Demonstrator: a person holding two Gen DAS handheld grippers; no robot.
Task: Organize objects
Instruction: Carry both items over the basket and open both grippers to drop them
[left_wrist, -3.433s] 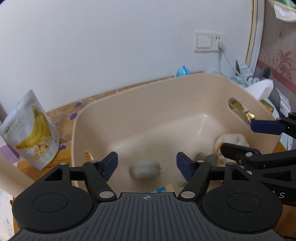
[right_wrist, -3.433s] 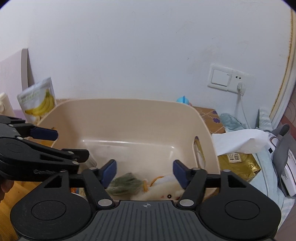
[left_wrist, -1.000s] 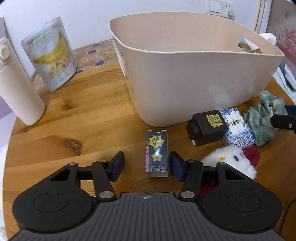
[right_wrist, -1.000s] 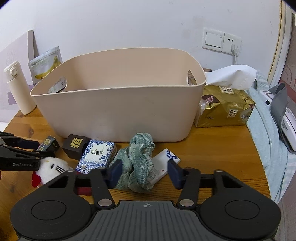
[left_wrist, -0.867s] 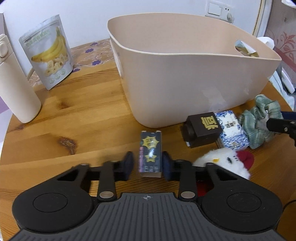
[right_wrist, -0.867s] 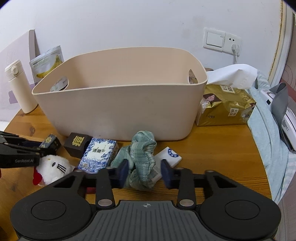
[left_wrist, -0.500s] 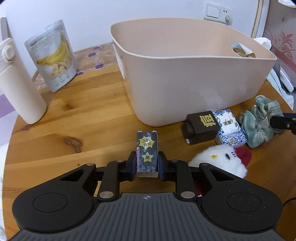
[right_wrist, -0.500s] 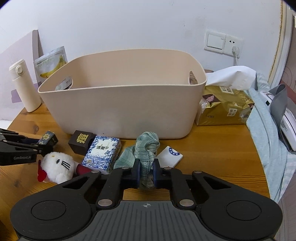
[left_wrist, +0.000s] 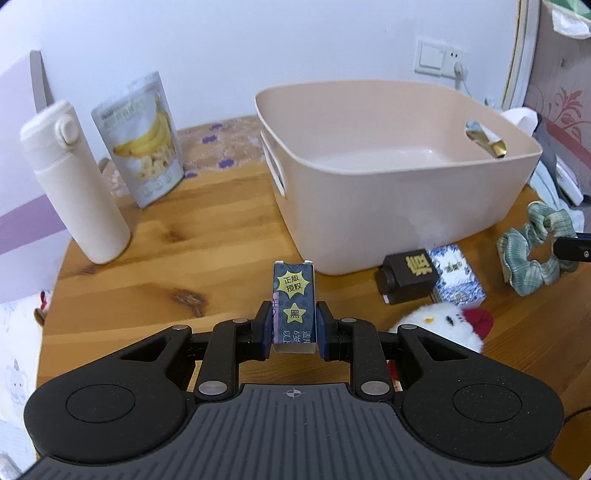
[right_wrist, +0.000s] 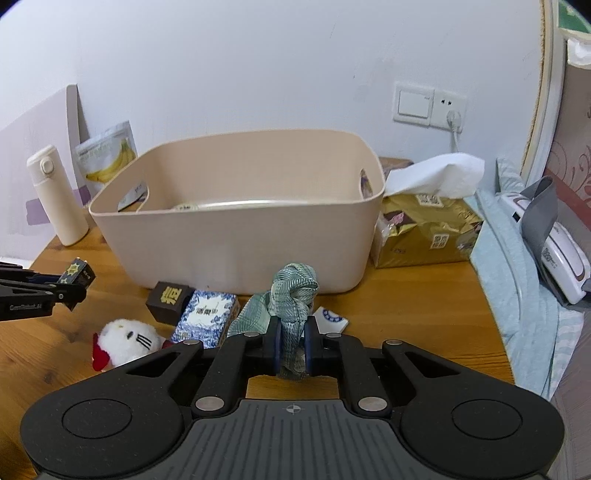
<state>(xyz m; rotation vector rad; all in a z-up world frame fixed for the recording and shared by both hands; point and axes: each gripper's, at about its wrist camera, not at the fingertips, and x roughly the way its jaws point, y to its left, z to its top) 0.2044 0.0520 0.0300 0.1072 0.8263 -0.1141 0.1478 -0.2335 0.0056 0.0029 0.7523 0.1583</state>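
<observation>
Right hand-held gripper (right_wrist: 290, 347) pinches green scrunchie (right_wrist: 291, 291).

Domestic room, likely a bedroom. Evidence: round wooden desk (left_wrist: 221, 236) against a white wall, wall switch and socket (right_wrist: 428, 105), tissue pack (right_wrist: 424, 229), banana-chip pouch (left_wrist: 142, 136), thermos bottle (left_wrist: 70, 184), folded bedding (right_wrist: 517, 280).

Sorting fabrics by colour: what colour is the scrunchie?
Green-and-white plaid scrunchie, clearest in the left wrist view.
</observation>
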